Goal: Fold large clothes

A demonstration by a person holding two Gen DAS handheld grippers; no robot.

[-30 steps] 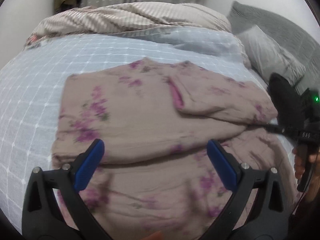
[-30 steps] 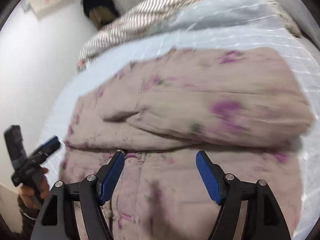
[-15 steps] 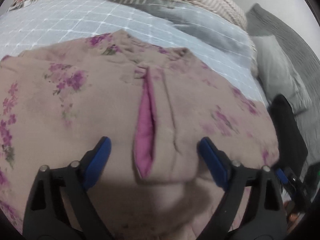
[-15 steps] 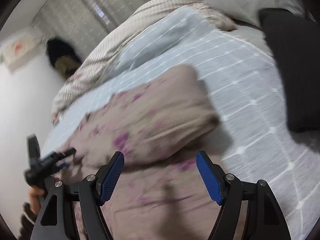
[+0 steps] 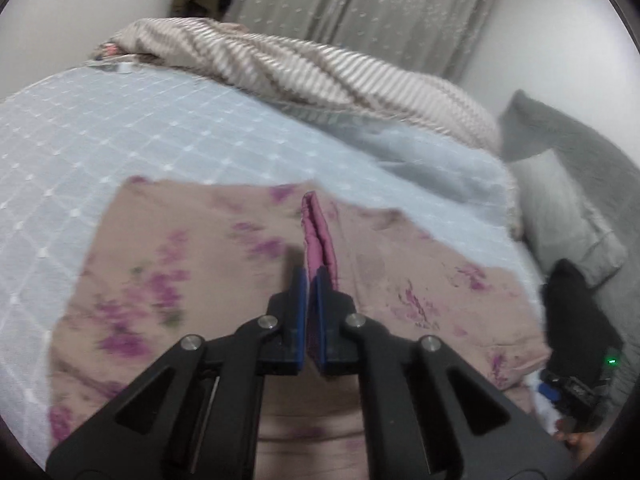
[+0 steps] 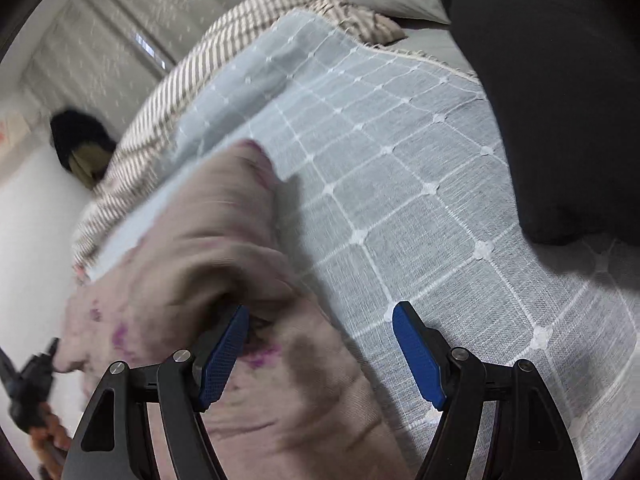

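Note:
A beige garment with purple flowers (image 5: 192, 264) lies spread on the bed. Its pink-lined opening (image 5: 316, 236) stands up as a ridge in the middle. My left gripper (image 5: 311, 276) is shut, and the near end of that pink ridge is pinched between its blue pads. In the right wrist view the same garment (image 6: 208, 264) is bunched in thick folds at the left. My right gripper (image 6: 320, 312) is open over the garment's right edge, its left finger (image 6: 224, 356) against the cloth and its right finger (image 6: 416, 356) over bare sheet.
The bed has a pale blue quilted sheet (image 5: 120, 132) with a striped duvet (image 5: 320, 68) heaped at the far side. Grey pillows (image 5: 568, 208) and a black cushion (image 6: 560, 92) lie to the right. The other gripper (image 5: 576, 388) shows at the lower right edge.
My left gripper closed onto the pink ridge of the garment and pulled back, with more of the bed in view. My right gripper swung right, off the garment's middle to its right edge.

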